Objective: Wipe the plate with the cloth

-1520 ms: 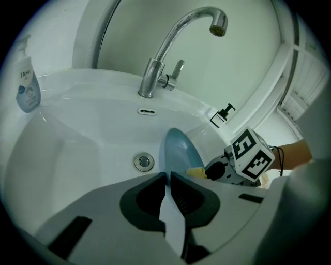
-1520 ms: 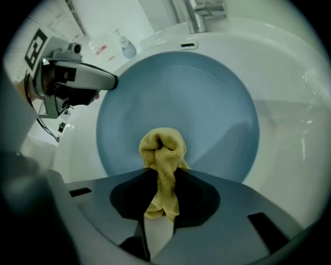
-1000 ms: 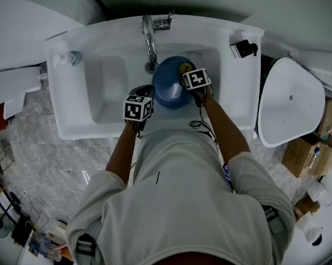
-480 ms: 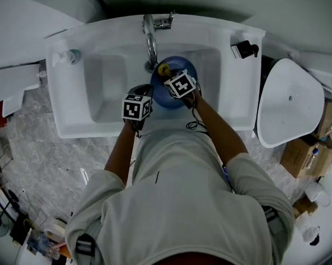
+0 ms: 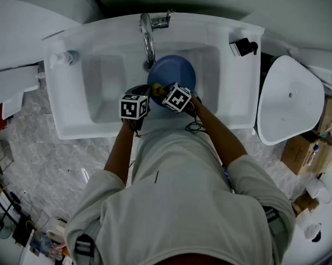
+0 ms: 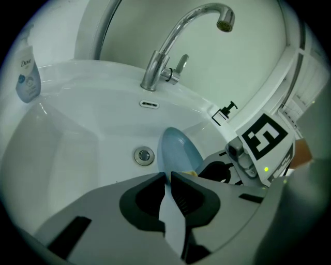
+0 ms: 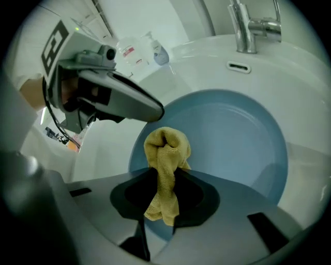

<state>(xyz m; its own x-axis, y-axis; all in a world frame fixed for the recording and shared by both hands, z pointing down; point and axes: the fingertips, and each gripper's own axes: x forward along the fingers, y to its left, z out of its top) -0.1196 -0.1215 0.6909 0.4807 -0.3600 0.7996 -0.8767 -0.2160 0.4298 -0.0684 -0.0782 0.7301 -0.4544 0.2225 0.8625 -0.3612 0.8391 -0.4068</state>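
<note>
A blue plate (image 5: pixel 172 73) (image 7: pixel 232 134) is held tilted over the white sink basin (image 5: pixel 107 86). My left gripper (image 5: pixel 147 94) (image 6: pixel 169 177) is shut on the plate's near rim (image 6: pixel 176 150), seen edge-on between the jaws. My right gripper (image 5: pixel 160 90) (image 7: pixel 164 171) is shut on a bunched yellow cloth (image 7: pixel 165 150) (image 5: pixel 156 90), which presses against the plate's face near its left rim, close to the left gripper's fingers (image 7: pixel 139 106).
A chrome faucet (image 5: pixel 149 36) (image 6: pixel 170 57) arches over the basin, above the drain (image 6: pixel 144 155). A soap bottle (image 6: pixel 27 77) (image 5: pixel 67 57) stands on the sink's left rim, a black dispenser (image 5: pixel 244 47) at the right. A white toilet (image 5: pixel 291 100) sits to the right.
My right gripper has dragged the yellow cloth across the plate from its far right side toward the near left rim. The left gripper has kept its hold on the plate.
</note>
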